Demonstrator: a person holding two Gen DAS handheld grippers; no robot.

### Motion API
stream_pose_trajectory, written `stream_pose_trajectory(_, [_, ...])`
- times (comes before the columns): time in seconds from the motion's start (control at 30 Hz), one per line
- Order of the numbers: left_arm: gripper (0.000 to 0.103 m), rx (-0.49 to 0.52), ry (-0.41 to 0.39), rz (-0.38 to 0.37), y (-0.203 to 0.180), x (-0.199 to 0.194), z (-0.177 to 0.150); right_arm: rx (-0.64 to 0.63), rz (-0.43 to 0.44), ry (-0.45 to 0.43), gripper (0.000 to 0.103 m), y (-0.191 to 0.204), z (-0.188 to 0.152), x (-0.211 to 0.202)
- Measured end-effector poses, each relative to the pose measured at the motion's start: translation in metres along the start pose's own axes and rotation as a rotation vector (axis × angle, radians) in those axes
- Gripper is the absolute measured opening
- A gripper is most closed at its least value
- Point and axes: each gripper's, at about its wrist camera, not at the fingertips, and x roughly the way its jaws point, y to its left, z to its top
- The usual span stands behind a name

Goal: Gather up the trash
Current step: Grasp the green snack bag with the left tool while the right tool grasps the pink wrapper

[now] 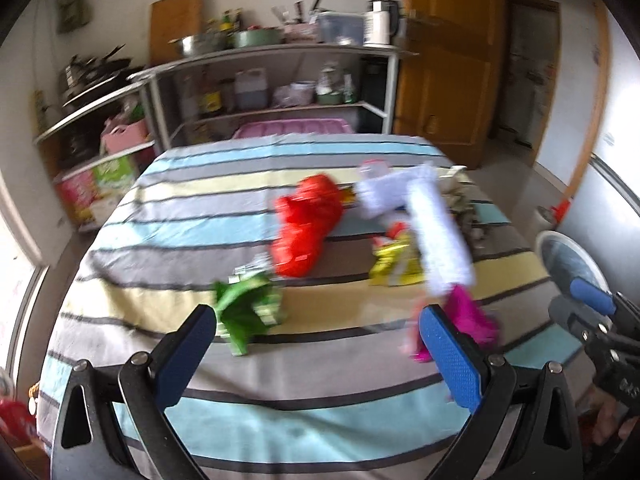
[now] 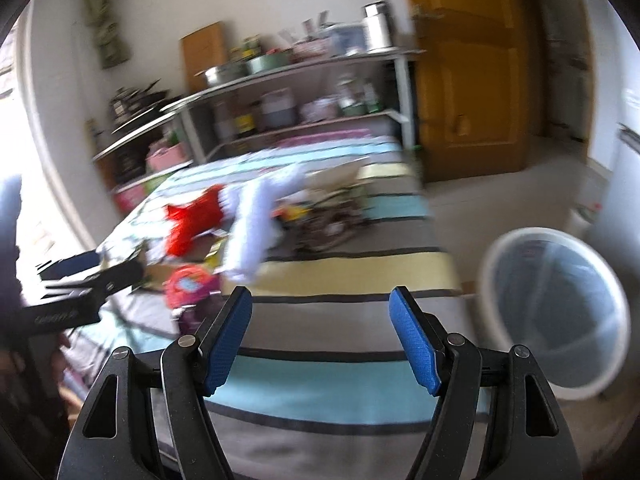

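Trash lies scattered on a striped tablecloth (image 1: 160, 216). In the left wrist view I see a red plastic bag (image 1: 308, 224), a green wrapper (image 1: 248, 312), a yellow wrapper (image 1: 394, 266), a long white wrapper (image 1: 438, 236) and a magenta wrapper (image 1: 470, 316). My left gripper (image 1: 316, 328) hovers open above the near part of the table, the green wrapper by its left finger and the magenta one behind its right finger. My right gripper (image 2: 322, 308) is open with nothing in it, over the table's right side. A white-rimmed bin (image 2: 560, 308) stands on the floor to its right.
Metal shelves (image 1: 276, 80) with pots, bottles and a kettle stand behind the table. A wooden door (image 1: 452, 60) is at the back right. A pile of dark scraps (image 2: 332, 220) lies near the table's far right edge. Both views are motion-blurred.
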Motion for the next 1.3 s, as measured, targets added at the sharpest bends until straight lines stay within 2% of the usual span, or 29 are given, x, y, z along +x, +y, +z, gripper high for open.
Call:
stream_pose_trajectory(0.2, [0.103,-0.053,0.036,0.006,0.028,0.018,-0.003,-0.04,0.109,0.062,0.072,0.029,0.0,0.027])
stream_pose_trajectory(0.33, [0.098,-0.079,0.049,-0.008,0.039,0.03,-0.003,-0.044,0.146,0.116,0.069,0.033,-0.003,0.039])
stream_pose_trajectory(0.4, [0.095,-0.089,0.056,-0.008,0.043,0.035,-0.002,-0.044,0.16,0.129,0.064,0.036,-0.004,0.045])
stream_pose_trajectory(0.47, [0.087,-0.089,0.059,-0.007,0.044,0.039,-0.002,-0.053,0.174,0.127,0.058,0.039,-0.004,0.046])
stream_pose_trajectory(0.53, [0.086,-0.104,0.069,-0.02,0.047,0.045,0.0,-0.063,0.182,0.122,0.051,0.041,-0.002,0.045])
stream_pose_trajectory(0.6, [0.078,-0.111,0.084,-0.024,0.048,0.05,0.0,-0.064,0.198,0.122,0.043,0.043,-0.001,0.047])
stream_pose_trajectory(0.7, [0.067,-0.105,0.108,-0.036,0.047,0.056,0.0,-0.064,0.214,0.123,0.036,0.045,-0.001,0.046])
stream_pose_trajectory(0.9, [0.062,-0.114,0.13,-0.046,0.047,0.062,-0.003,-0.043,0.242,0.131,0.035,0.043,0.002,0.05])
stream_pose_trajectory(0.93, [0.058,-0.11,0.129,-0.04,0.047,0.062,-0.002,-0.035,0.243,0.134,0.036,0.042,0.003,0.051])
stream_pose_trajectory(1.07, [0.052,-0.098,0.128,-0.023,0.046,0.063,-0.002,-0.041,0.225,0.131,0.038,0.044,0.005,0.054])
stream_pose_trajectory(1.2, [0.049,-0.099,0.125,-0.042,0.046,0.062,-0.002,-0.043,0.228,0.135,0.038,0.044,0.003,0.053])
stream_pose_trajectory(1.23, [0.049,-0.099,0.123,-0.041,0.046,0.062,-0.002,-0.049,0.228,0.133,0.037,0.044,0.003,0.052])
stream_pose_trajectory(1.3, [0.048,-0.101,0.117,-0.045,0.046,0.059,-0.002,-0.05,0.233,0.127,0.027,0.044,0.003,0.05])
